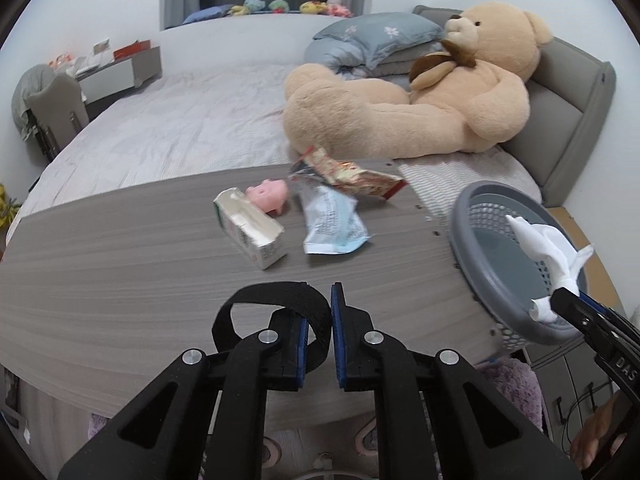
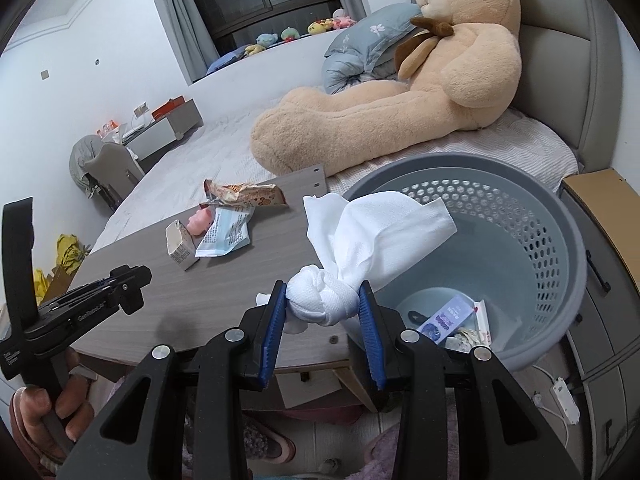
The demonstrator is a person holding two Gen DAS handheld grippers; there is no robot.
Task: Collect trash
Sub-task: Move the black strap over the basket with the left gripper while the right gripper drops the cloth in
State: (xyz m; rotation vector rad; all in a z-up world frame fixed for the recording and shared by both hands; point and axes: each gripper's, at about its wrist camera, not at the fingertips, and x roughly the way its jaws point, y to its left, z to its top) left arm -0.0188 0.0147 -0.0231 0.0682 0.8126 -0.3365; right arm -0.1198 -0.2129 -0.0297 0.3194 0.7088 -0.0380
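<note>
My left gripper (image 1: pixel 331 292) is shut on a loop of black strap (image 1: pixel 276 294), raised over the near part of the wooden table (image 1: pixel 120 260). Further back on the table lie a torn white carton (image 1: pixel 252 232), a pink toy pig (image 1: pixel 270 194), a blue-white wrapper (image 1: pixel 332 224) and a red snack wrapper (image 1: pixel 360 178). My right gripper (image 2: pixel 324 292) is shut on a knotted white tissue (image 2: pixel 376 232), held at the near rim of the grey basket (image 2: pixel 572 240). Some packets (image 2: pixel 448 320) lie at the basket's bottom. The left gripper (image 2: pixel 134 280) shows at left.
A big teddy bear (image 1: pixel 440 100) lies on the bed behind the table, beside blue pillows (image 1: pixel 372 40). The basket (image 1: pixel 472 216) stands off the table's right end. A brown cabinet (image 2: pixel 600 216) is behind it, and a chair (image 1: pixel 52 108) stands far left.
</note>
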